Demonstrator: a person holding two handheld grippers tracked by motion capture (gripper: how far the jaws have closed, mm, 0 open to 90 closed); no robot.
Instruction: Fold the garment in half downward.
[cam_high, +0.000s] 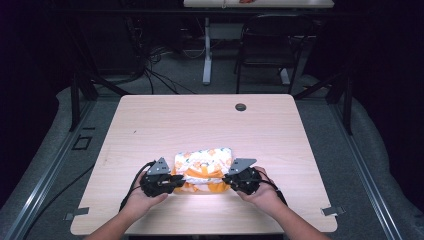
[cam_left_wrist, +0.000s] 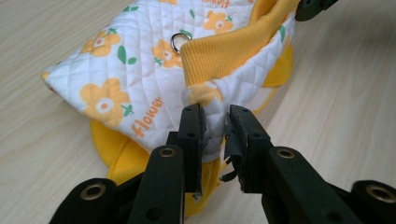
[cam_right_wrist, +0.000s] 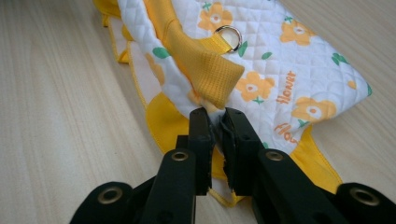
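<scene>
A folded quilted white garment (cam_high: 202, 167) with orange flowers and yellow trim lies on the wooden table (cam_high: 200, 120) near its front edge. My left gripper (cam_high: 179, 181) is at the garment's left end. In the left gripper view its jaws (cam_left_wrist: 215, 112) stand slightly apart, with a fold of the white fabric (cam_left_wrist: 140, 70) loose between them. My right gripper (cam_high: 227, 180) is at the right end. In the right gripper view its jaws (cam_right_wrist: 217, 114) stand nearly together and pinch the fabric edge (cam_right_wrist: 280, 60) under a yellow ribbed band (cam_right_wrist: 205, 65).
A dark round grommet (cam_high: 240, 107) sits in the table's far edge. Behind the table stand a black chair (cam_high: 270, 45) and a white desk leg (cam_high: 207, 50), with cables on the floor. Metal rails run along both sides.
</scene>
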